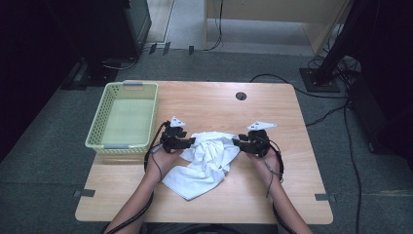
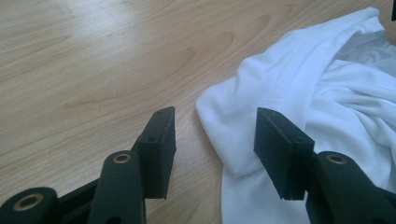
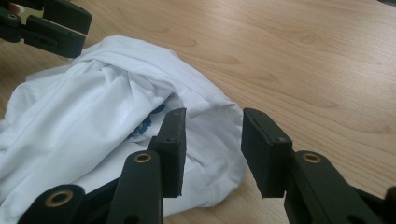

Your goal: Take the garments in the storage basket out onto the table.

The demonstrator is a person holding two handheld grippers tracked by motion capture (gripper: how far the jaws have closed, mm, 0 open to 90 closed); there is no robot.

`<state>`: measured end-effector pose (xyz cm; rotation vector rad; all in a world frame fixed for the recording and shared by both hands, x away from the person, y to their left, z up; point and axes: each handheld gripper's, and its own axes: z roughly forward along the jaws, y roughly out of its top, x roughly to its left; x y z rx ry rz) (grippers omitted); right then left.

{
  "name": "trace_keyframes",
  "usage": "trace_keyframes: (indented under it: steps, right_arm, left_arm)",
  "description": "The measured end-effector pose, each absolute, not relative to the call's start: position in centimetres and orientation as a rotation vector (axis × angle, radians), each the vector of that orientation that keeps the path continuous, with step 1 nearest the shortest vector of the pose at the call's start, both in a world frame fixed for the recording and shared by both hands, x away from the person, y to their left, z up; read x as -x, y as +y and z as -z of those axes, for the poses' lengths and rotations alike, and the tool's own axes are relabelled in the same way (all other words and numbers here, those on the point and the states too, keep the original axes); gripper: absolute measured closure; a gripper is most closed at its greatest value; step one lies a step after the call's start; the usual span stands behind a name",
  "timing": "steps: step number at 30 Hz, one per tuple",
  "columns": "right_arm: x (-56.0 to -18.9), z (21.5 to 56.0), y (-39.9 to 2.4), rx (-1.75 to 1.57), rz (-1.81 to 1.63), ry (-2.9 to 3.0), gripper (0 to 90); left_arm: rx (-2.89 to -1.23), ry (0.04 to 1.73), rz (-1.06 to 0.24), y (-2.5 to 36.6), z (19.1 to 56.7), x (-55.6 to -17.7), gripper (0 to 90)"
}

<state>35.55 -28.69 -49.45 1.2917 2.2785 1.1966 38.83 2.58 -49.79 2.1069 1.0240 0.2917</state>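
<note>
Lying crumpled near the middle of a light wooden table (image 1: 272,105), a white cotton T-shirt (image 1: 207,163) is bunched into soft folds at its far end and spreads flatter toward the person's side. A patch of blue print peeks out from one fold in the right gripper view.

The left gripper (image 1: 189,143), a black two-jaw tool held in the person's left hand (image 1: 164,155), sits at the shirt's left edge. In the left gripper view its jaws stand apart, a rounded hem of the shirt lies between them, and neither pad presses on the cloth.

The right gripper (image 1: 238,142), a matching black tool in the right hand (image 1: 260,152), sits at the shirt's right edge, facing the left one. In the right gripper view its jaws are also apart, with a bulge of cloth between them; one pad lies just beside the cloth, and no squeeze shows.

Both forearms come in from the near edge of the table, and black cables trail back from the tools along them.

Left of the shirt, at the table's left edge, stands a pale green plastic basket (image 1: 97,122) with perforated walls. Grey carpet surrounds the table.
</note>
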Motion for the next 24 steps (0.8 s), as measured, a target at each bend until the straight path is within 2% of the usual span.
trace_keyframes:
  steps: [6,10,15,19,24]
  right_arm:
    - [-35.0,49.5,-28.6,-1.297,-1.226,2.277,57.1]
    - [-34.8,49.8,-28.7,-1.307,-1.230,2.278,53.0]
    - [-34.6,50.0,-28.8,-1.337,-1.260,2.273,47.6]
    - [-34.3,50.1,-28.8,-1.347,-1.272,2.272,42.0]
    - [-34.1,50.3,-28.4,-1.332,-1.273,2.277,36.1]
  left_arm:
    - [-2.105,1.015,-0.307,2.6,49.7,-38.2,42.1]
    - [-2.115,0.988,-0.361,2.5,49.9,-37.5,41.1]
    - [-2.116,0.985,-0.359,2.5,50.2,-37.2,38.9]
    - [-2.102,1.006,-0.350,2.8,50.3,-37.1,31.9]
    - [-2.110,1.011,-0.349,2.9,50.5,-36.7,29.9]
